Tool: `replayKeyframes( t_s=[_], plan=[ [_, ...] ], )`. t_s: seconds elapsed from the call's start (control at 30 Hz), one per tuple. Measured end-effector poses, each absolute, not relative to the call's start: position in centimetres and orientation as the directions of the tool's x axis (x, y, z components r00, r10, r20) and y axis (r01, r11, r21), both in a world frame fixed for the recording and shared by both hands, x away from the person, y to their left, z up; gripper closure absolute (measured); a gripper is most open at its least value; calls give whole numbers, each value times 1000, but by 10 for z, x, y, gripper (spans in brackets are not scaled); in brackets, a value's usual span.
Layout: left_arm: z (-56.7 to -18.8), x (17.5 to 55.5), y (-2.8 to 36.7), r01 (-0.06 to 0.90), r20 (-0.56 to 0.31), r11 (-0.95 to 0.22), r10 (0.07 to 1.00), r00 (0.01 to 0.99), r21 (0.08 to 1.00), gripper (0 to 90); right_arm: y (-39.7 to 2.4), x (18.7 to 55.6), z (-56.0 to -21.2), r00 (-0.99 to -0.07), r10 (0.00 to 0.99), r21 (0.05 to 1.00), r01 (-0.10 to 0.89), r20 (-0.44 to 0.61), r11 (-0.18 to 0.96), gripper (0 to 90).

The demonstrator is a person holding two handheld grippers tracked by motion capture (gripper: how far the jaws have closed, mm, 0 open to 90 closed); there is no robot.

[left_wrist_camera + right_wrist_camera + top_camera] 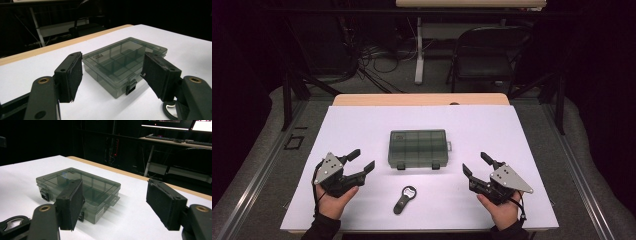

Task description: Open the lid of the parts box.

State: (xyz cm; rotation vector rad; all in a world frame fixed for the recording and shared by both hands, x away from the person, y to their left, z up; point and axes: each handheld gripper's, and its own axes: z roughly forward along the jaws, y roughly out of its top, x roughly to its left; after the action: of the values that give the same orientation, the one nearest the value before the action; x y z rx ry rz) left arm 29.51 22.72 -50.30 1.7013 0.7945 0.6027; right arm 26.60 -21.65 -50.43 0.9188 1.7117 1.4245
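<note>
A smoky clear plastic organizer box with inner dividers lies closed on the white table cover, its two latches facing me. In front of it rests a small black tool with a round white face. My left gripper sits open at the box's lower left, held in a hand. My right gripper is open at the box's lower right. The box lies ahead between the left gripper's open jaws. In the right gripper view the box sits left of centre, partly behind the left jaw of the right gripper.
The white sheet covers a wooden table whose far edge shows. Beyond it stand a folding chair, a desk leg and floor cables. A dark floor surrounds the table.
</note>
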Motion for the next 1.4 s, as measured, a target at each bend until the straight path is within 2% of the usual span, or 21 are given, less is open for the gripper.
replayKeyframes(
  t_s=[0.53, 0.6, 0.8, 0.83, 0.93, 0.97, 1.03, 1.07, 1.1, 1.13, 1.17, 1.2, 1.4],
  plan=[
    [-502, 294, 225, 244, -31, -164, 769, 638, 956, 328, -211, 271, -504, -480, 873, 979, 124, -83, 161, 315],
    [-500, 294, 223, 272, -40, -172, 775, 631, 947, 331, -211, 272, -502, -491, 868, 977, 142, -68, 157, 343],
    [-495, 300, 218, 327, -44, -212, 778, 626, 921, 330, -203, 278, -499, -503, 860, 962, 184, -86, 204, 339],
    [-492, 302, 217, 343, -55, -210, 780, 623, 916, 330, -200, 281, -498, -510, 857, 957, 207, -73, 204, 302],
    [-489, 307, 214, 369, -61, -217, 788, 613, 904, 330, -197, 285, -495, -520, 852, 947, 235, -67, 218, 273],
    [-488, 309, 213, 380, -60, -225, 791, 610, 897, 347, -195, 291, -491, -539, 840, 940, 248, -66, 233, 225],
    [-486, 312, 211, 393, -45, -244, 800, 598, 887, 358, -194, 293, -489, -537, 840, 939, 247, -73, 240, 227],
    [-485, 314, 210, 394, -38, -254, 799, 600, 883, 360, -193, 295, -486, -540, 838, 934, 251, -81, 252, 243],
    [-484, 318, 208, 405, -29, -269, 802, 596, 874, 379, -192, 300, -482, -543, 836, 925, 269, -84, 267, 331],
    [-484, 318, 208, 405, -29, -269, 802, 596, 874, 389, -192, 300, -482, -543, 836, 925, 269, -84, 267, 331],
    [-483, 321, 207, 414, -27, -277, 804, 594, 867, 402, -192, 305, -480, -552, 828, 921, 265, -97, 285, 422],
    [-480, 325, 205, 430, -38, -273, 807, 589, 861, 422, -192, 308, -479, -556, 824, 916, 269, -106, 299, 468],
    [-479, 339, 197, 459, -40, -289, 811, 584, 840, 514, -189, 325, -481, -572, 813, 902, 287, -109, 323, 579]
  ],
)
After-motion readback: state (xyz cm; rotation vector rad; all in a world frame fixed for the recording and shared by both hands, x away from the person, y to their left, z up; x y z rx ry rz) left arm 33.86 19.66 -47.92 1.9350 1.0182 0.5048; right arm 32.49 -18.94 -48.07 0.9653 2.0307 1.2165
